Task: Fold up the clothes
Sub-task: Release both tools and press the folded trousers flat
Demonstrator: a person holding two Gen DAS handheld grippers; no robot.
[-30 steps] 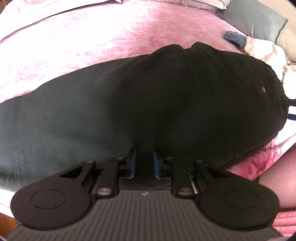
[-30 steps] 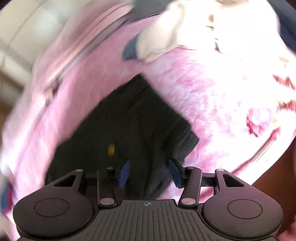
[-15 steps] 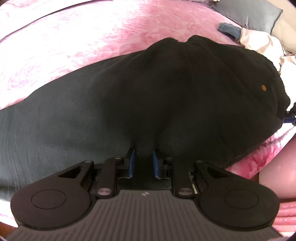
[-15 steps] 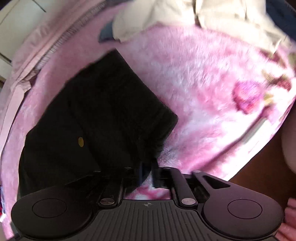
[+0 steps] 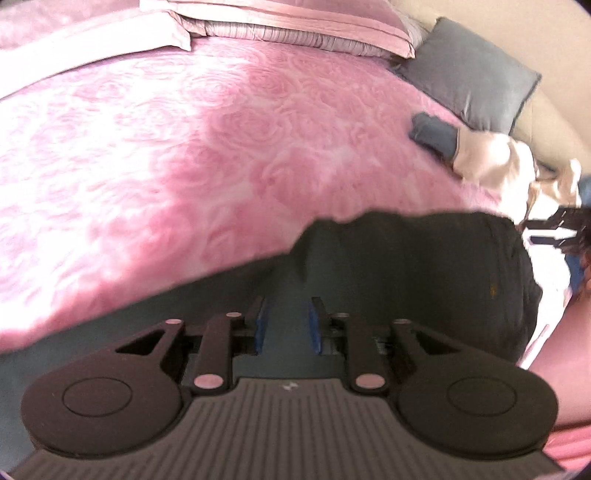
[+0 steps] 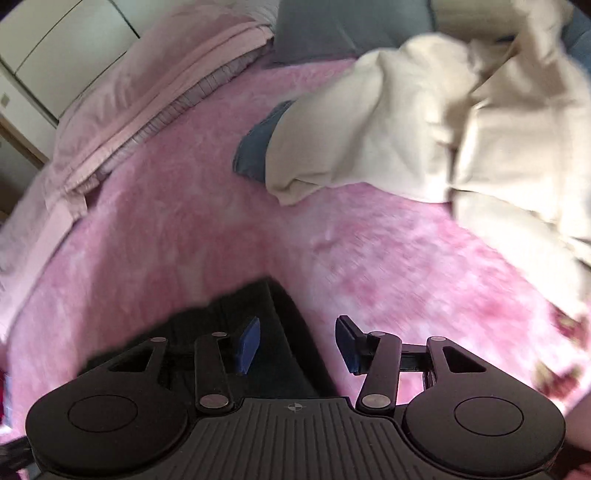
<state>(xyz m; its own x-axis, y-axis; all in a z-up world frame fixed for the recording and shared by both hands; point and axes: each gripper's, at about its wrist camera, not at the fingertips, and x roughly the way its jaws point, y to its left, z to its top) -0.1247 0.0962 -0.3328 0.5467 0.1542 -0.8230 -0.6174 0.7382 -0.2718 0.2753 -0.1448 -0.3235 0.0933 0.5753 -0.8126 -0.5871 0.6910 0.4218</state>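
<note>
Garment: the dark garment (image 5: 406,266) lies on the pink bedspread (image 5: 184,166), directly beneath both tools, its far edge bunched unevenly.
Fold status: judged part-way; the cloth looks doubled over but not squared.
Left hand-held gripper (image 5: 284,325): jaws narrow and opening; dark cloth shows in the gap between the blue pads (image 5: 260,325), though whether they still touch it cannot be told. It reads as releasing.
Right hand-held gripper (image 6: 295,343): jaws opening, about half spread; the garment's edge lies between and under them, the pads clear of it. Released.
Risk, slipping fold: with both jaws letting go together, the raised layer may slide or spring back on the plush bedspread, leaving a crooked edge.
Risk, snag: a pad withdrawn low could drag cloth and undo the fold.
Risk, blur: both views are smeared, so edge alignment is hard to judge.
Surroundings: cream clothing (image 6: 424,129) over a blue item (image 6: 255,151) waits well apart; grey cushion (image 5: 472,74) and pink pillows (image 5: 277,22) beyond.
</note>
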